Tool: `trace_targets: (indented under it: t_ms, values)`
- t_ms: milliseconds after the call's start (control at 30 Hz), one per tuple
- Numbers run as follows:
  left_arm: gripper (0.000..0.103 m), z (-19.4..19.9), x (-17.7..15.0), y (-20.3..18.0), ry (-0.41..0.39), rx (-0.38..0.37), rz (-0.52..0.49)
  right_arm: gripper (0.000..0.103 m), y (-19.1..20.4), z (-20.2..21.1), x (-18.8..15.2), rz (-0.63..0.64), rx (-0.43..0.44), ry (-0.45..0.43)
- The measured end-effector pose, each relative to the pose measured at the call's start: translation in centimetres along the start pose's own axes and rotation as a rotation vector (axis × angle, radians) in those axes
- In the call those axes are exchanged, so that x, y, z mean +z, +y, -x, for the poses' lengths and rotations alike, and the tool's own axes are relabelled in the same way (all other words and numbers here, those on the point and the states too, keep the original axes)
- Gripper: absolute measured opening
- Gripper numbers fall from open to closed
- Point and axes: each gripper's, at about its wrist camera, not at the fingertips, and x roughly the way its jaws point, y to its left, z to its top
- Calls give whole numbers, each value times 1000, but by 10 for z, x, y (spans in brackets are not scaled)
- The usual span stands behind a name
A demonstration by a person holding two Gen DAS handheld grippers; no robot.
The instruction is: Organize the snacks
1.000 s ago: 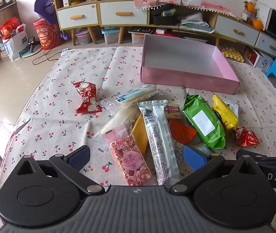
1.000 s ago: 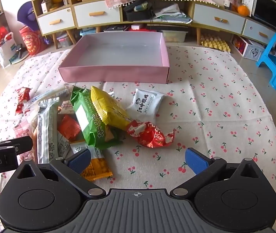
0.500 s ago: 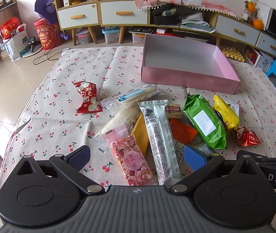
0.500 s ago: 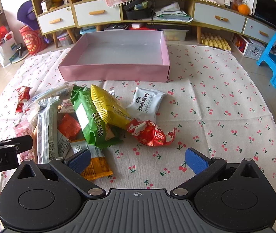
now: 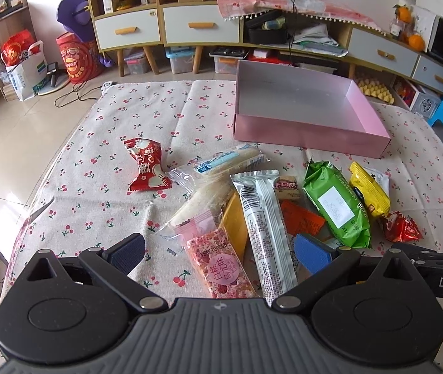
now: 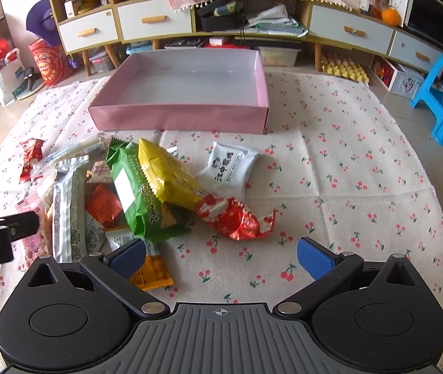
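over cherry cloth (image 6: 330, 155) | left gripper (image 5: 219, 254) wide, empty | right gripper (image 6: 221, 257) wide, empty

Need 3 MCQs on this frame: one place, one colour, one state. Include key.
1. The white packet lies:
A. inside the box
B. on the cloth right of the yellow bag
C. under the green bag

2. The box is:
A. pink
B. blue
C. green

3. The right gripper is:
A. shut on a snack
B. open, holding nothing
C. shut, empty

Key: B, it rests on the cloth beside the yellow bag; A, its walls are pink; B, its fingers stand wide apart over bare cloth.
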Motion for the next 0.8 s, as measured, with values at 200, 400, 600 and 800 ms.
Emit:
trace_targets:
  t_ms: [200, 400, 600, 800]
  values:
    - [102, -5, 11, 9, -20, -15, -30, 103, -10, -1, 19, -11, 87, 26]
    - [93, -10, 21, 22, 52, -143, 64, 103, -17, -6, 39, -50, 187, 95]
    - [84, -19, 26, 27, 153, -215, 92, 96, -21, -9, 48, -143, 369, 136]
    - [66, -32, 17, 39, 240, -259, 163, 85, 3, -9, 47, -159, 591, 188]
